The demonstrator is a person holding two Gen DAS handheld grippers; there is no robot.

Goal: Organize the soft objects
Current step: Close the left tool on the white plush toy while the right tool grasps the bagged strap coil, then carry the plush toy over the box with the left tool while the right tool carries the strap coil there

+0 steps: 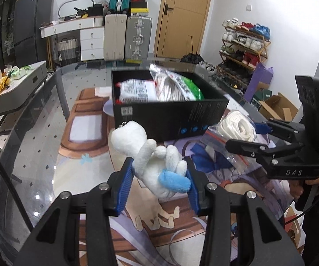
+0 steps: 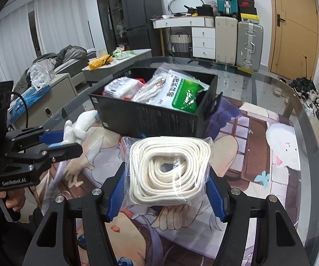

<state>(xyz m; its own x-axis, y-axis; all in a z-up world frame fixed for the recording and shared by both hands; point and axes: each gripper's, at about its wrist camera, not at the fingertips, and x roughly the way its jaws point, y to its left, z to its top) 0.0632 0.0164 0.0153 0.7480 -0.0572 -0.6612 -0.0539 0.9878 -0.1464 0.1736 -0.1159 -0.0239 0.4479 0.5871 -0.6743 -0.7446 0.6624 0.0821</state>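
Both fisheye views are evenly and brightly lit by diffuse indoor light; shadows are soft. Strong barrel distortion is seen at the edges, with dark vignetted corners. Pale glare and reflections are carried by the glass bench (image 1: 37, 119). Slight motion blur is shown on the green-printed packet (image 1: 177, 84); white curtains (image 2: 26, 35) appear washed out.
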